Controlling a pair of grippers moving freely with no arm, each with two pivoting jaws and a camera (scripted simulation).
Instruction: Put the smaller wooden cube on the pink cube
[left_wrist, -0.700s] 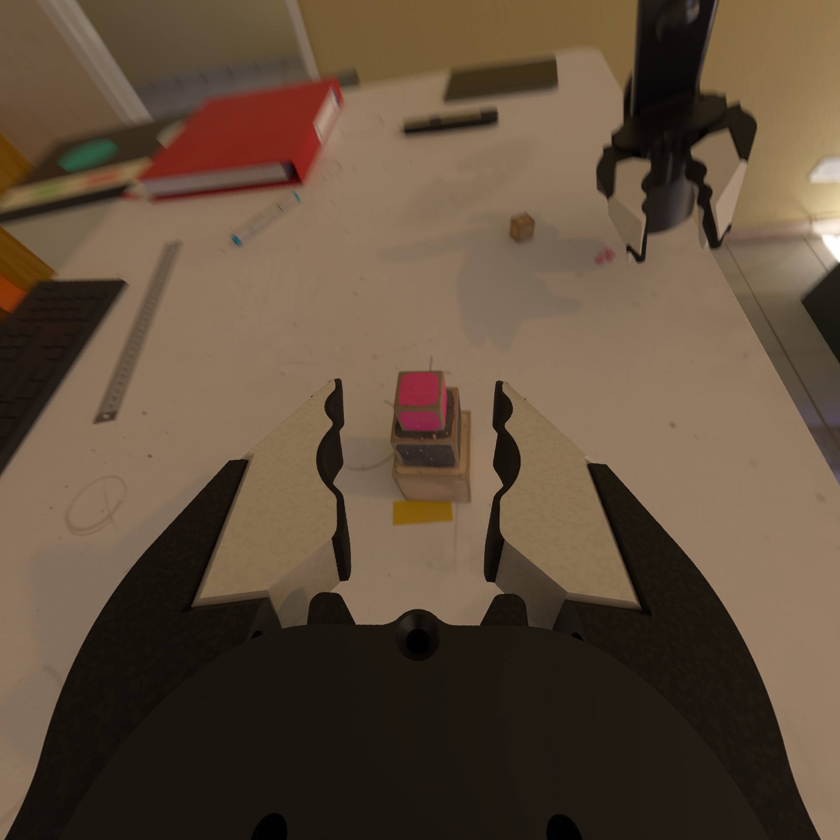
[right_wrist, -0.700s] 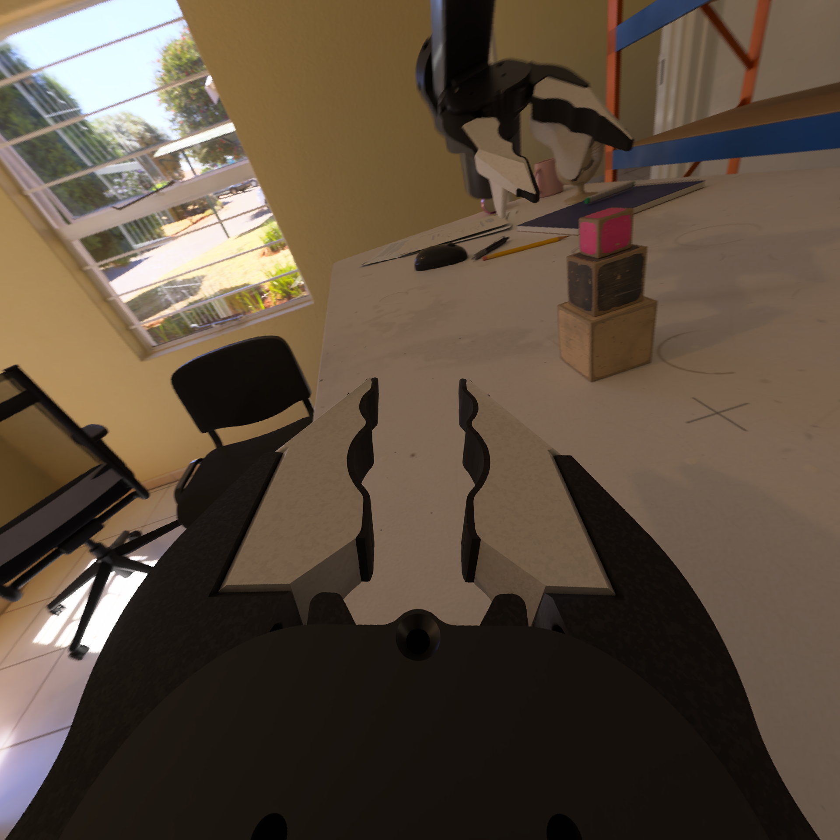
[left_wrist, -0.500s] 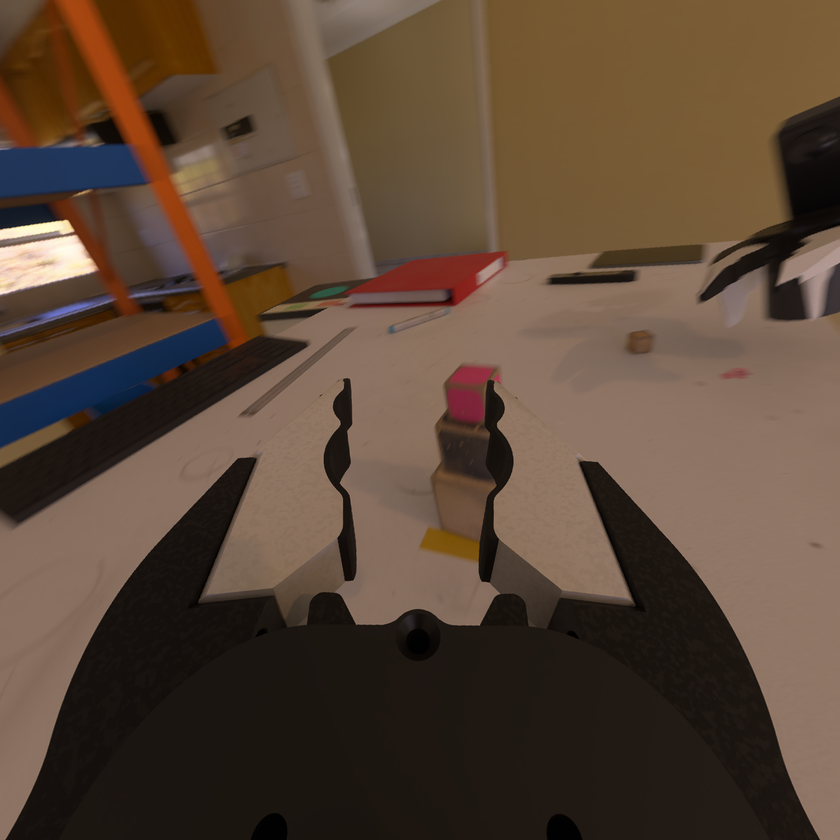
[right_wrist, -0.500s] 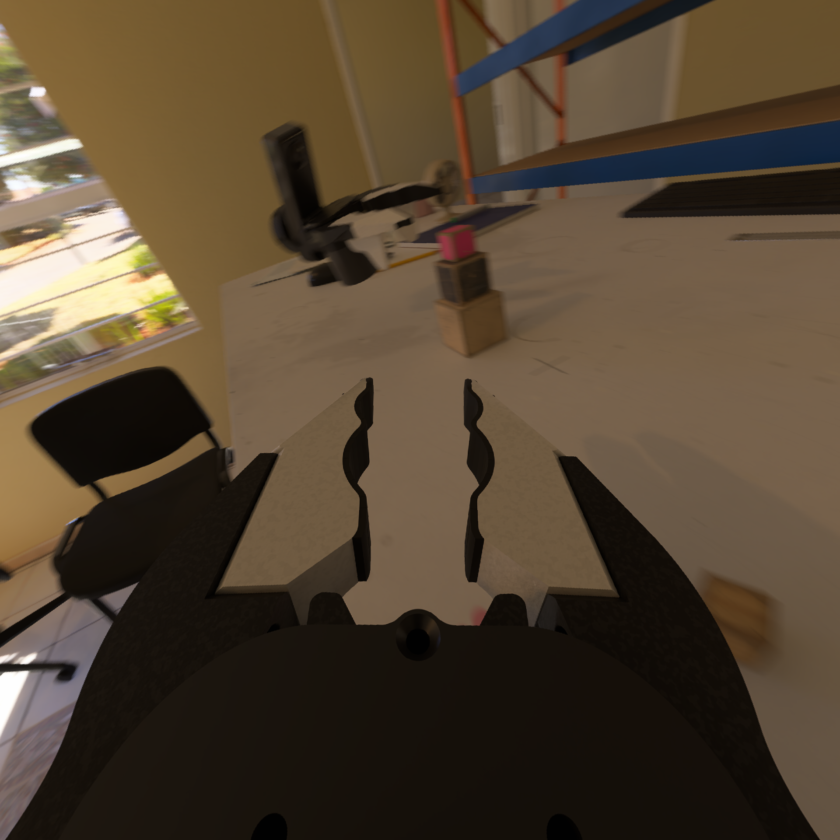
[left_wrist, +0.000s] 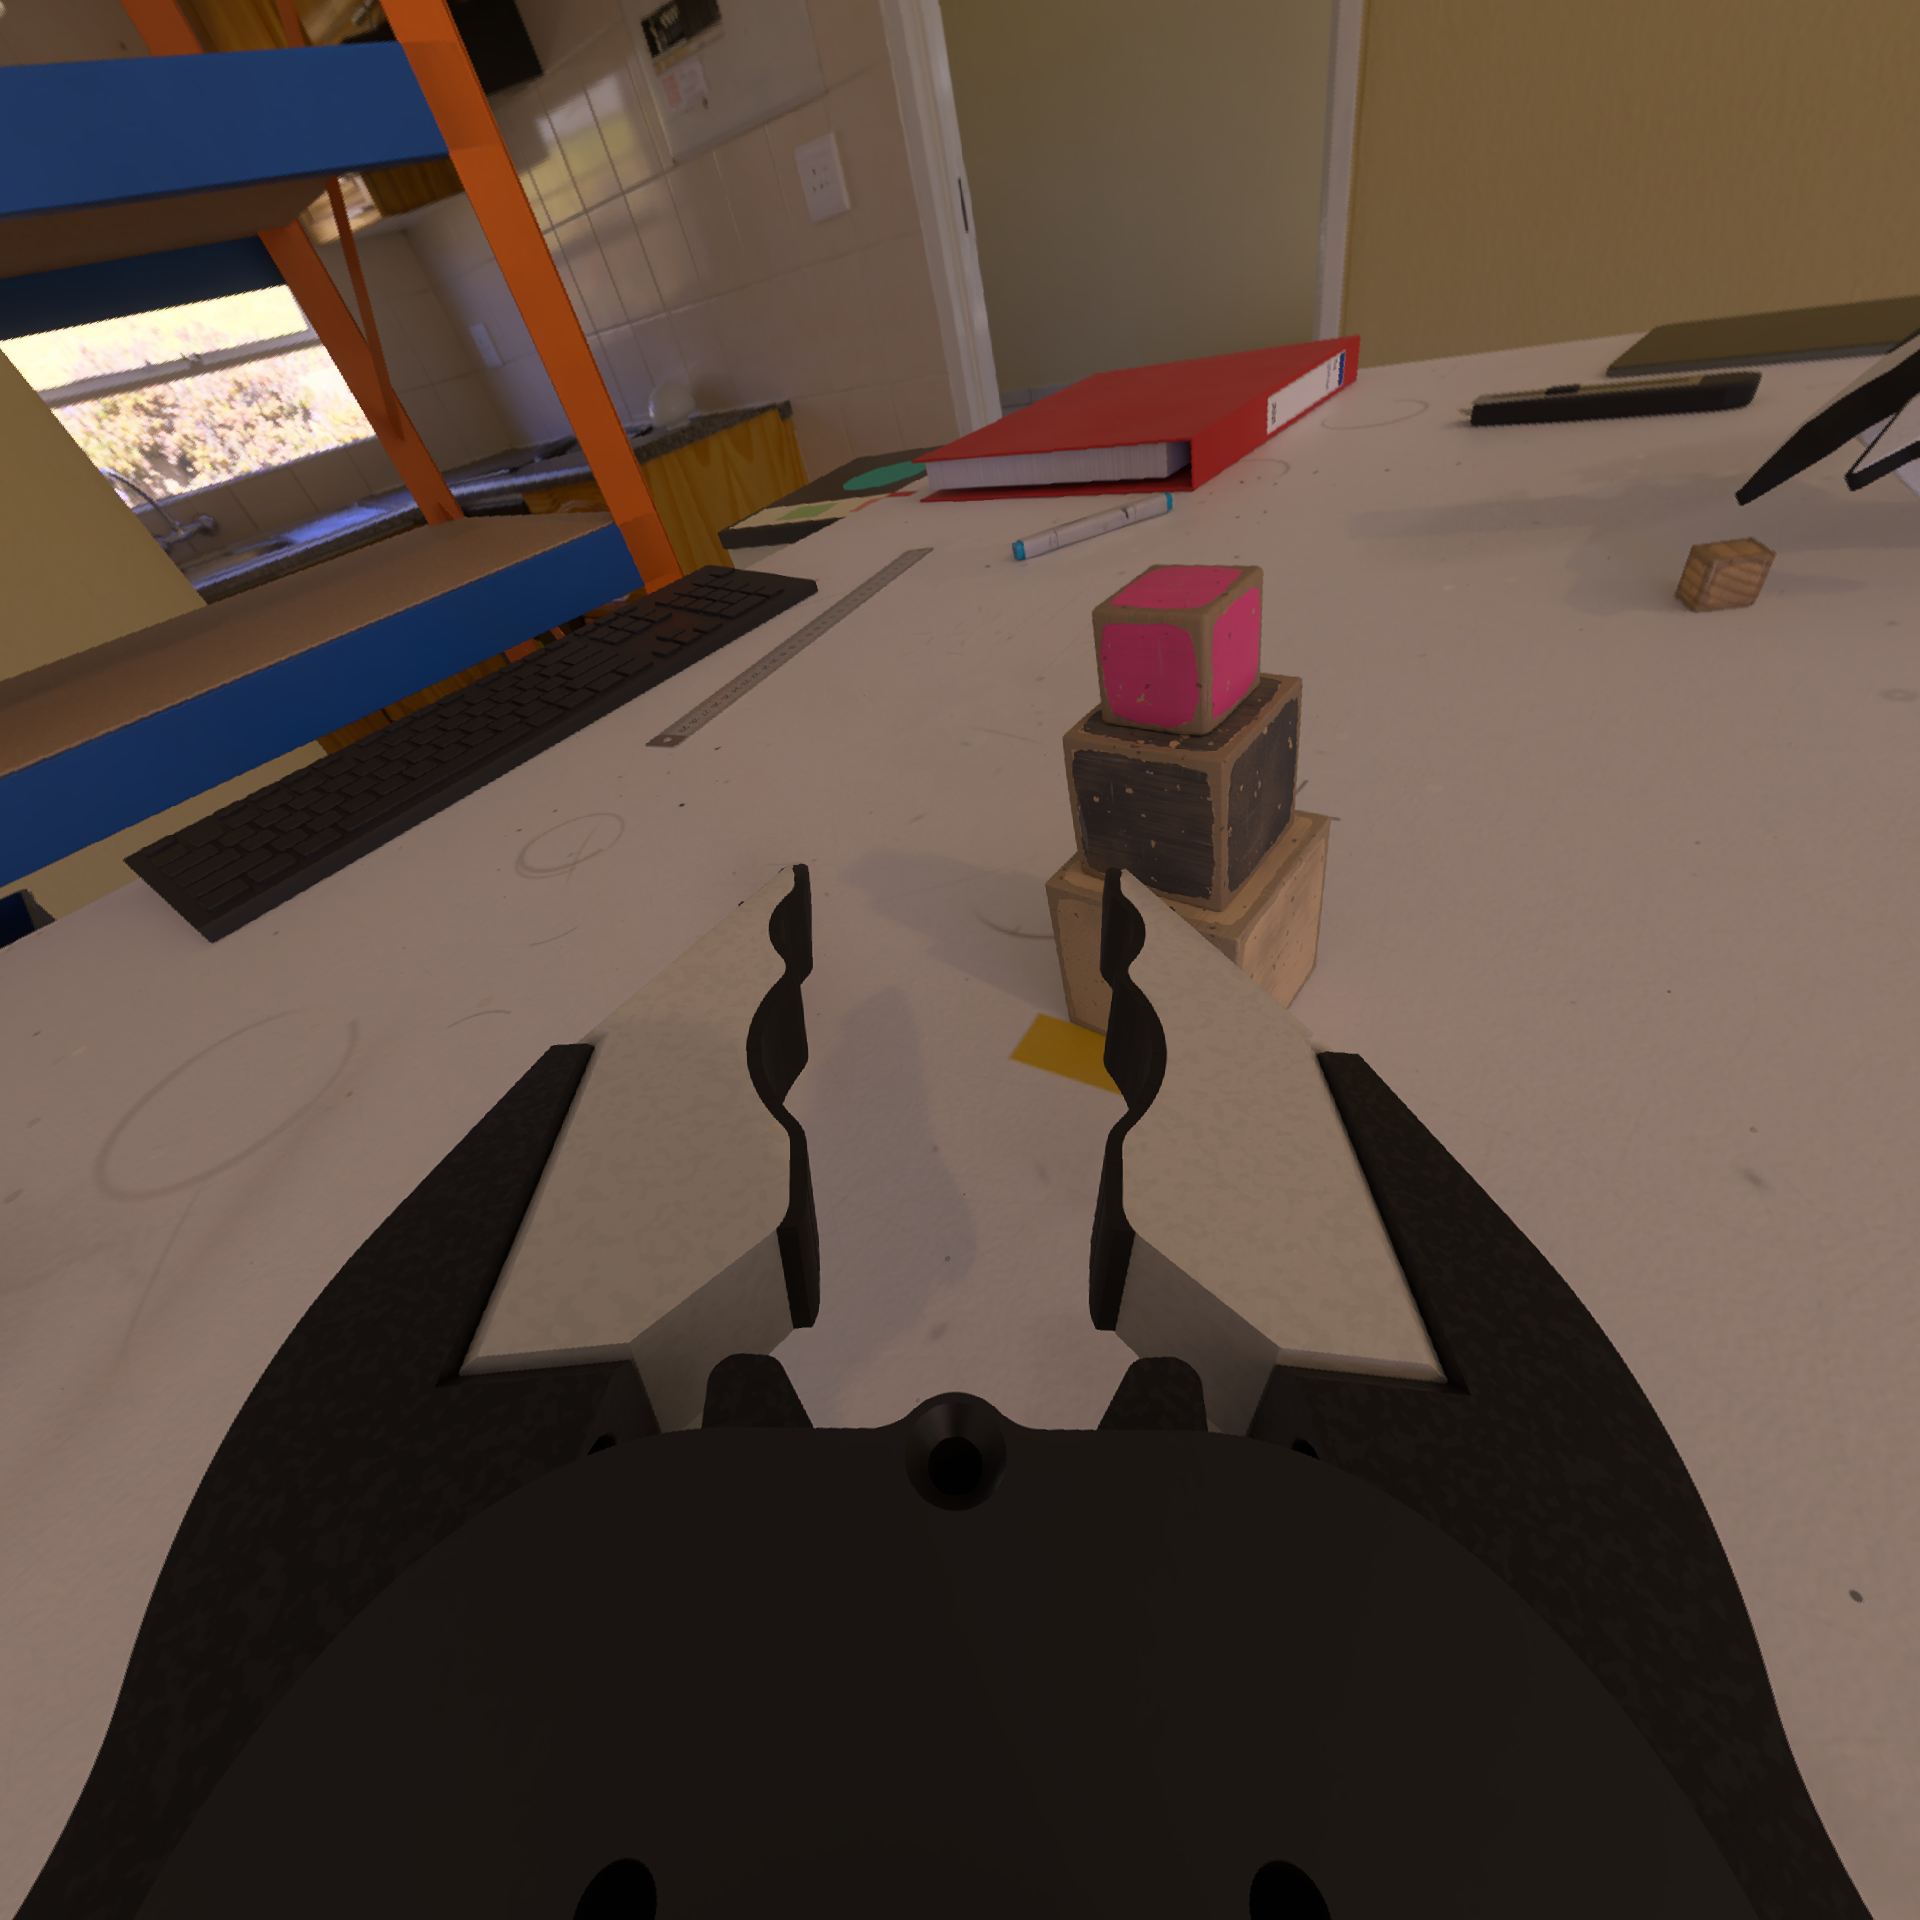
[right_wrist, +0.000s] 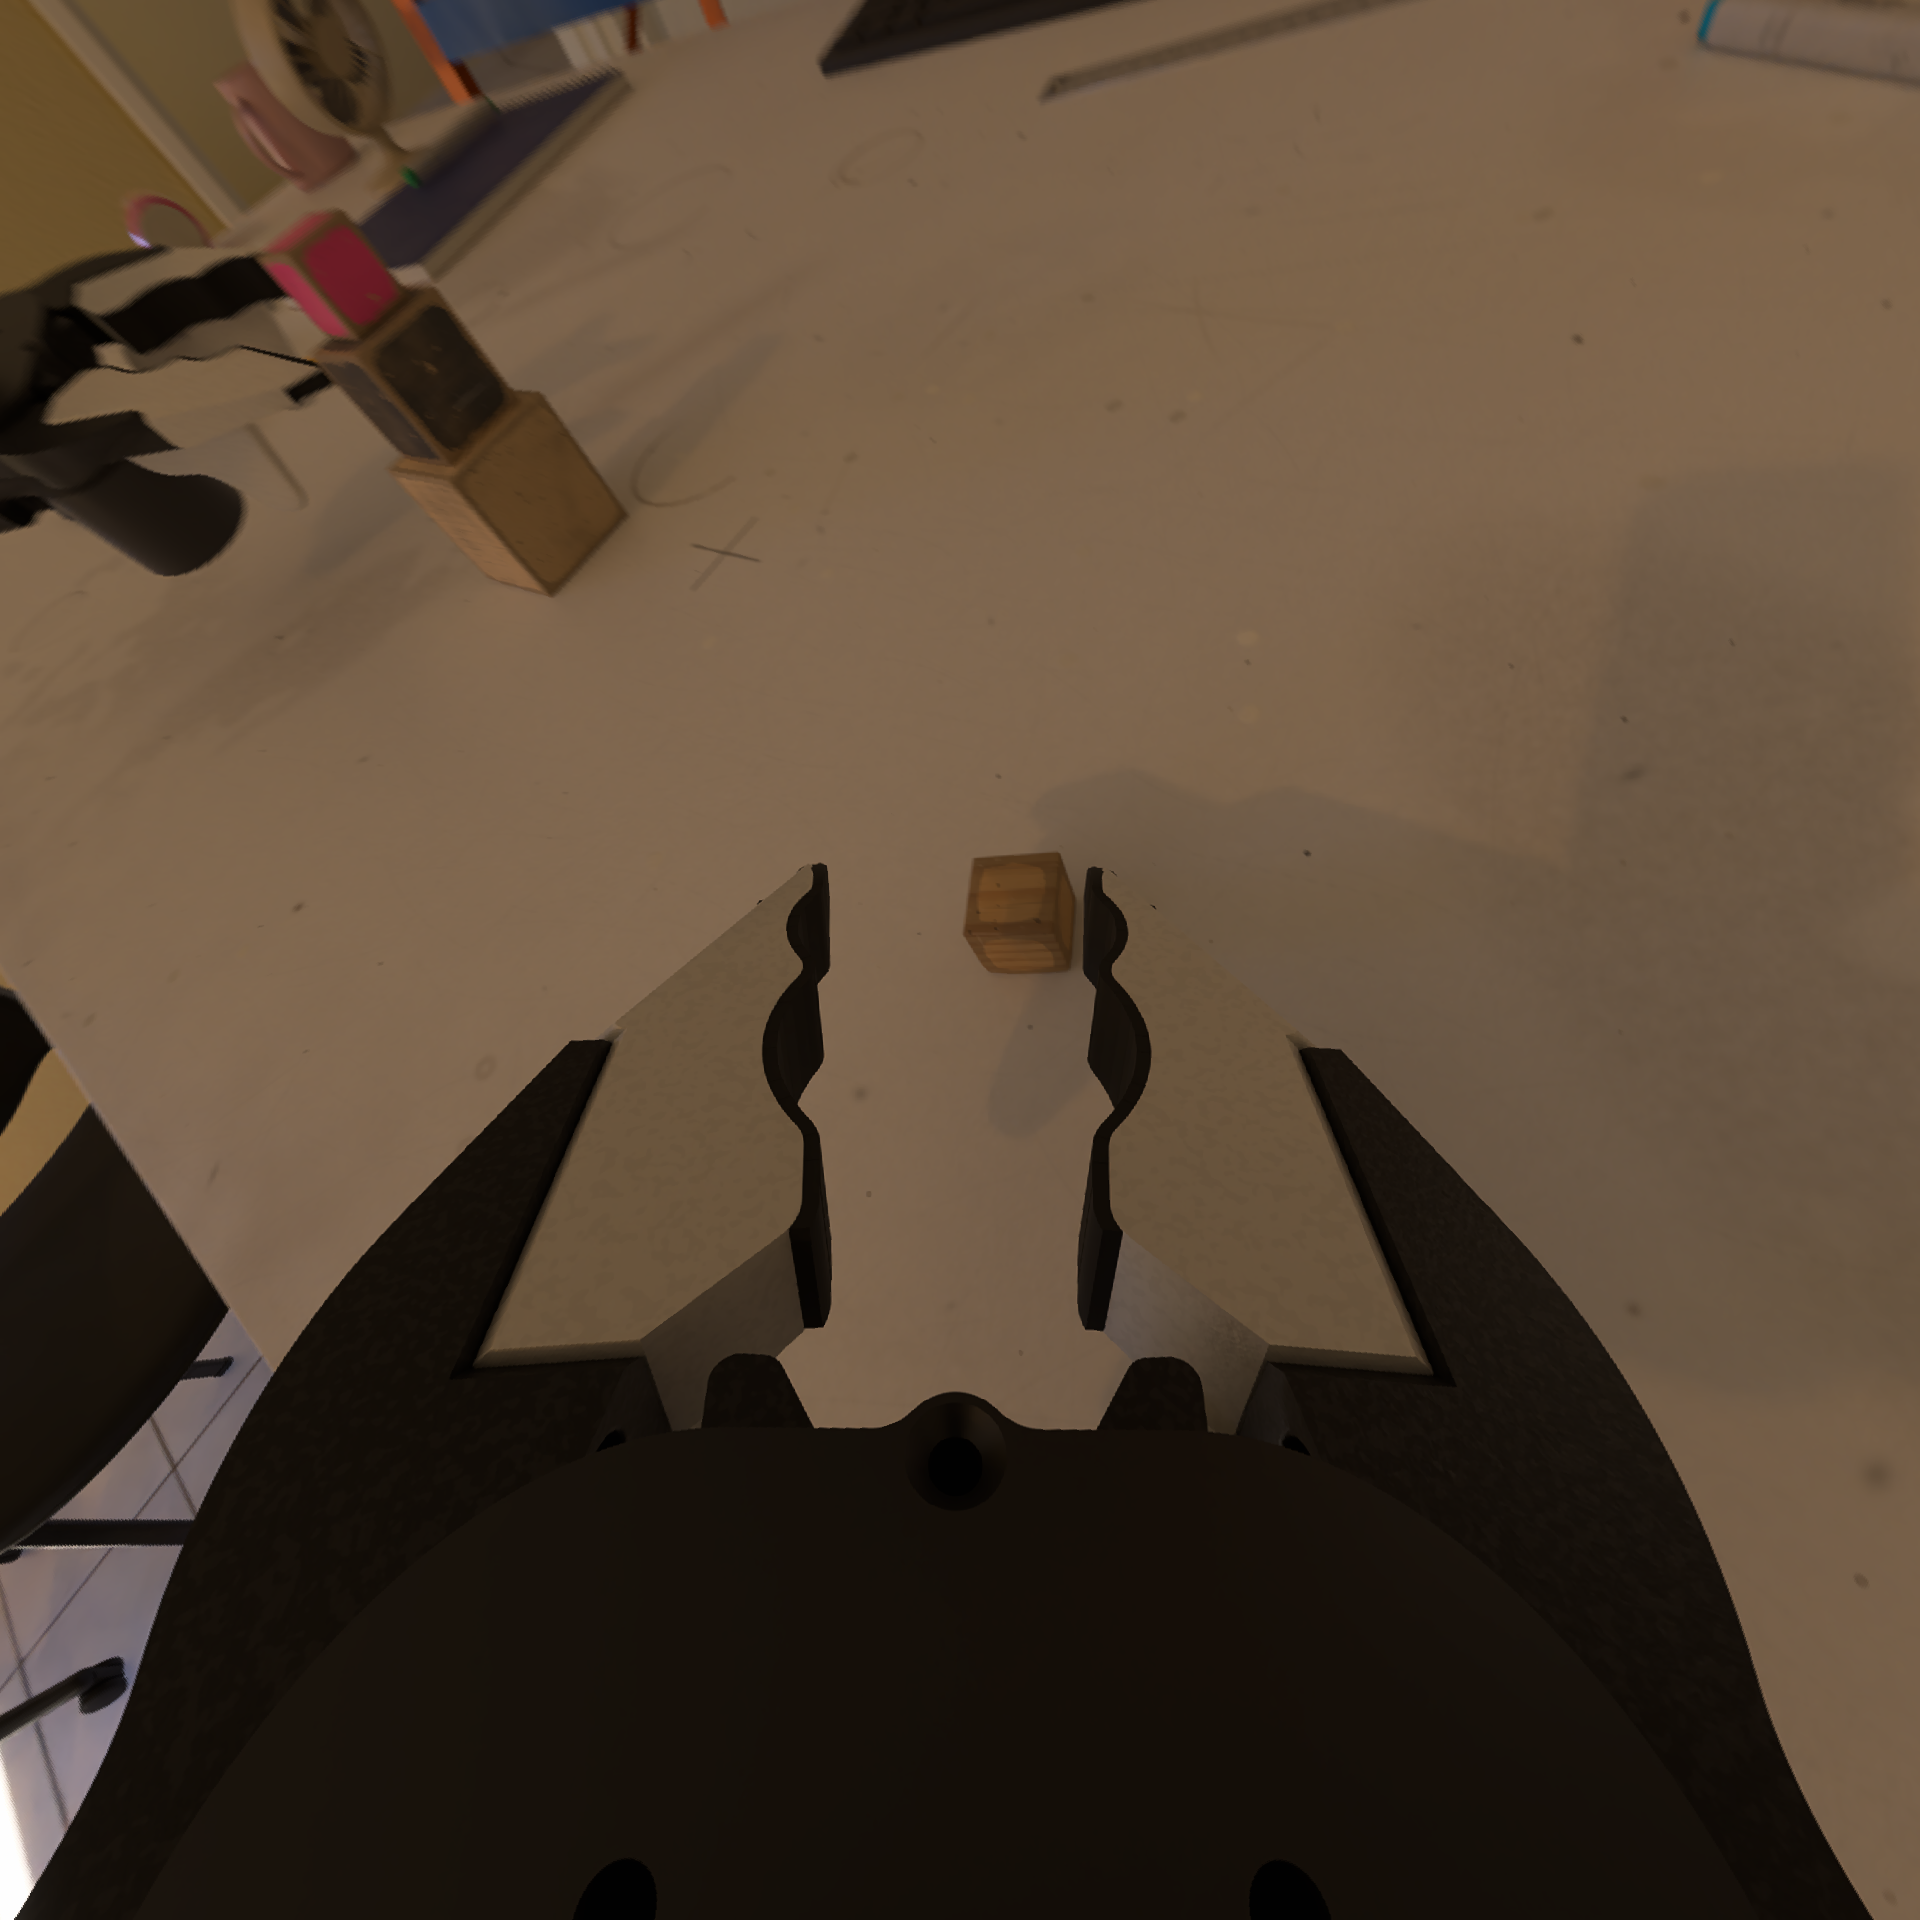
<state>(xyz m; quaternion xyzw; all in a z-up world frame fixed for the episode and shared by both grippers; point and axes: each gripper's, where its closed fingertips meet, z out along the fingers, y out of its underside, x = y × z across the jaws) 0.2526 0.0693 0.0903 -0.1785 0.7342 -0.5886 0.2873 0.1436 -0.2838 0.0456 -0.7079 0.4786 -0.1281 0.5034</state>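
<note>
In the left wrist view, the left claw (left_wrist: 954, 894) hangs released and empty just above the white tabletop (left_wrist: 1558, 1039), its fingertips near the base of a three-cube stack: a large pale wooden cube (left_wrist: 1268, 935) at the bottom, a black cube (left_wrist: 1184, 795) on it, and the pink cube (left_wrist: 1179, 649) on top, each turned slightly against the one below. A yellow sticky note (left_wrist: 1060, 1051) lies flat just in front of the stack. The smaller wooden cube (left_wrist: 1725, 574) sits alone on the tabletop, well apart to the right, with the right claw's tips showing at the frame edge near it. A red binder (left_wrist: 1132, 416), a marker (left_wrist: 1091, 527), a steel ruler (left_wrist: 790, 649) and a black keyboard (left_wrist: 468, 738) lie beyond. In the right wrist view, the right claw (right_wrist: 956, 883) is released and empty, looking down on the smaller wooden cube (right_wrist: 1018, 912), which lies between its fingertips but hard against the right-hand finger, with a wide gap on the other side. The stack with the pink cube (right_wrist: 332, 272) stands far off to the upper left, the left claw (right_wrist: 177, 343) close beside it. The step in hand looks like the pick: it would go best if the right claw shifted sideways to centre the cube, squared to its faces, dropped low and then closed, so that the cube is not nudged away.
</note>
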